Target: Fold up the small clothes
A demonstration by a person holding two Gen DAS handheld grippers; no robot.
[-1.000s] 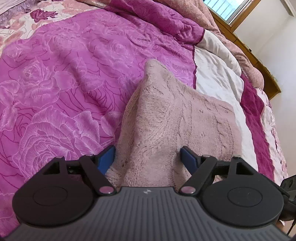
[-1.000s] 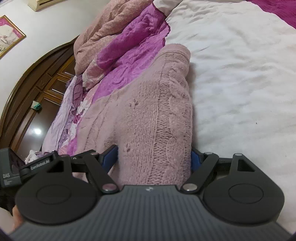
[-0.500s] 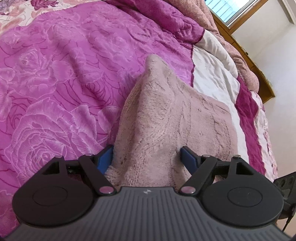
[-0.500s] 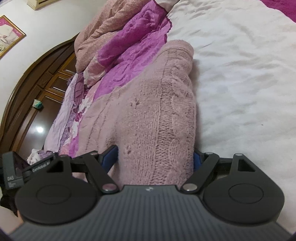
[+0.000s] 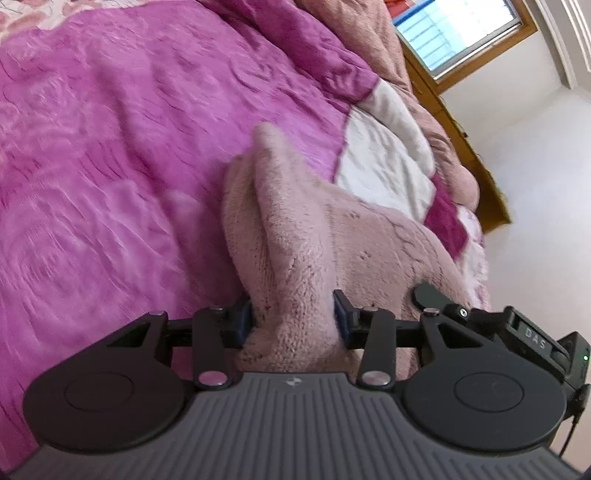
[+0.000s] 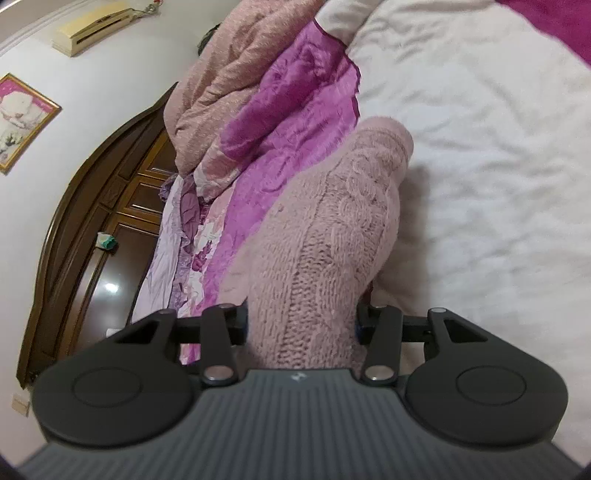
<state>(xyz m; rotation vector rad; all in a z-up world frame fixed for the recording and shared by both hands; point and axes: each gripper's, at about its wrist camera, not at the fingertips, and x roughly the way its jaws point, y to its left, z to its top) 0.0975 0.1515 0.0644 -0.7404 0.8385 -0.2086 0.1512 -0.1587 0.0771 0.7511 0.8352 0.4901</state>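
A small pale pink knitted sweater (image 5: 295,229) lies over the magenta bedspread (image 5: 110,147). My left gripper (image 5: 293,319) is shut on a bunched edge of it, the cloth filling the gap between the blue pads. In the right wrist view the same sweater (image 6: 325,229) rises as a cable-knit ridge from my right gripper (image 6: 301,325), which is shut on another edge of it. Both held edges are lifted off the bed. The right gripper's body shows in the left wrist view (image 5: 532,336), close beside the left one.
A white quilt panel (image 6: 480,147) lies to the right of the sweater. A heaped pink and magenta duvet (image 6: 258,96) sits at the head of the bed by a dark wooden headboard (image 6: 92,206). A window (image 5: 458,33) is beyond the far bed edge.
Both grippers have lifted and swung with the sweater's edges. The cloth bunches into a taller, narrower ridge. The right gripper has come in close beside the left one.
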